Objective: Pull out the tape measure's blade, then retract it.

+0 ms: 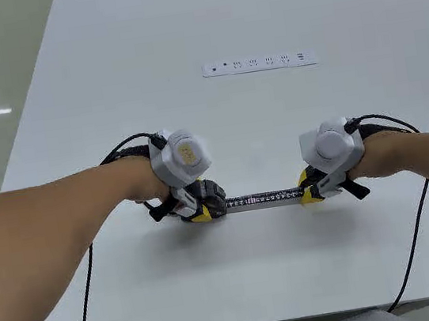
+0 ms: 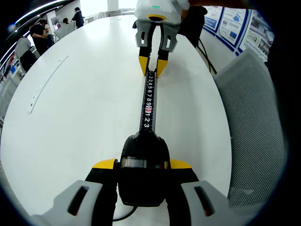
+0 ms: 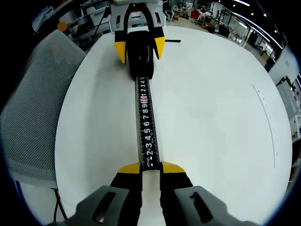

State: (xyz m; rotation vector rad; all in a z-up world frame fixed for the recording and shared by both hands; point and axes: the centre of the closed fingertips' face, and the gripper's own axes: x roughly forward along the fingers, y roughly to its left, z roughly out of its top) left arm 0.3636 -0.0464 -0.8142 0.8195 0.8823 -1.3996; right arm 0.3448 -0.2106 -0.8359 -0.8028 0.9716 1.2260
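A black and yellow tape measure case sits low over the white table, and my left gripper is shut on its sides. The blade runs out of the case in a straight line, printed numbers facing up. My right gripper is shut on the blade's tip end. In the left gripper view the right gripper shows at the far end of the blade; in the right gripper view the left gripper holds the case at the far end.
A flat strip of sockets lies farther back on the table. Black cables trail from both grippers over the front edge. A grey mesh chair stands at the near side of the table. People stand in the background.
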